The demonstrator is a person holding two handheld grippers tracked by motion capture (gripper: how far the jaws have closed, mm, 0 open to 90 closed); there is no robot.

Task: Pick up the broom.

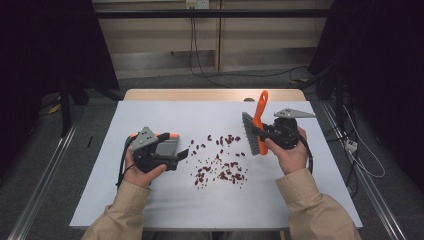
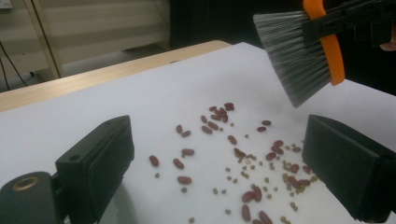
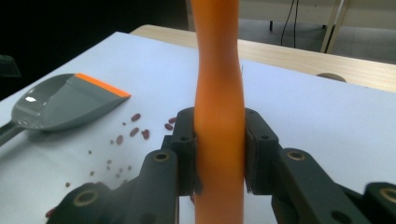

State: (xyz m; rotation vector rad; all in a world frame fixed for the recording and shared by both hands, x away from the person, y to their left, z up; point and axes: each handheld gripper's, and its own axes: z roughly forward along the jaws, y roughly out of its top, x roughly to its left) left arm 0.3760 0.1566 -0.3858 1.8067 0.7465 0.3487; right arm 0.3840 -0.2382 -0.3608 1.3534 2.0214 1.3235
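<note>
Several red beans and small green ones (image 1: 220,162) lie scattered over the middle of the white sheet (image 1: 200,205). My left gripper (image 1: 182,154) sits left of them, open, nothing between its jaws; the beans (image 2: 233,154) lie ahead of it (image 2: 217,149). A grey dustpan (image 1: 167,143) with an orange lip rests flat beside that gripper. My right gripper (image 1: 261,132) is shut on the orange handle (image 3: 217,70) of a brush (image 1: 248,132), held upright to the right of the beans, grey bristles (image 2: 294,51) slanting down at the table. The dustpan (image 3: 60,100) lies left of the right gripper (image 3: 219,144).
The sheet covers a wooden table whose bare far edge (image 1: 215,94) shows at the back. Dark curtains stand on both sides, and cables (image 1: 360,150) trail on the floor to the right. Bare sheet (image 2: 140,93) stretches behind the beans.
</note>
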